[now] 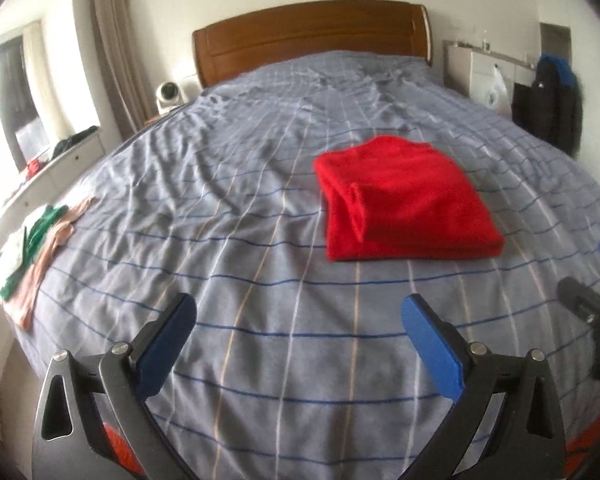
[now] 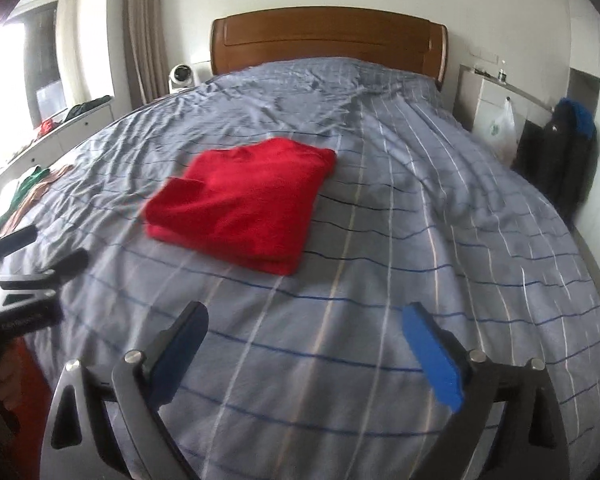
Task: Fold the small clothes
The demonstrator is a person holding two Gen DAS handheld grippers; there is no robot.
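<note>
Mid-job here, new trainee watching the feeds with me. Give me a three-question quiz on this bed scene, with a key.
1. True or false: the left gripper is shut on the red garment.
2. Multiple choice: the red garment lies A) spread flat, B) folded into a rough rectangle on the striped bedspread, C) hanging off the wooden headboard.
3. Short answer: where is the pile of other clothes, in the left wrist view?

Key
1. False; both it and the right gripper are open, holding nothing, short of the garment.
2. B.
3. At the bed's left edge, green, white and tan pieces, not neatly folded.
</note>
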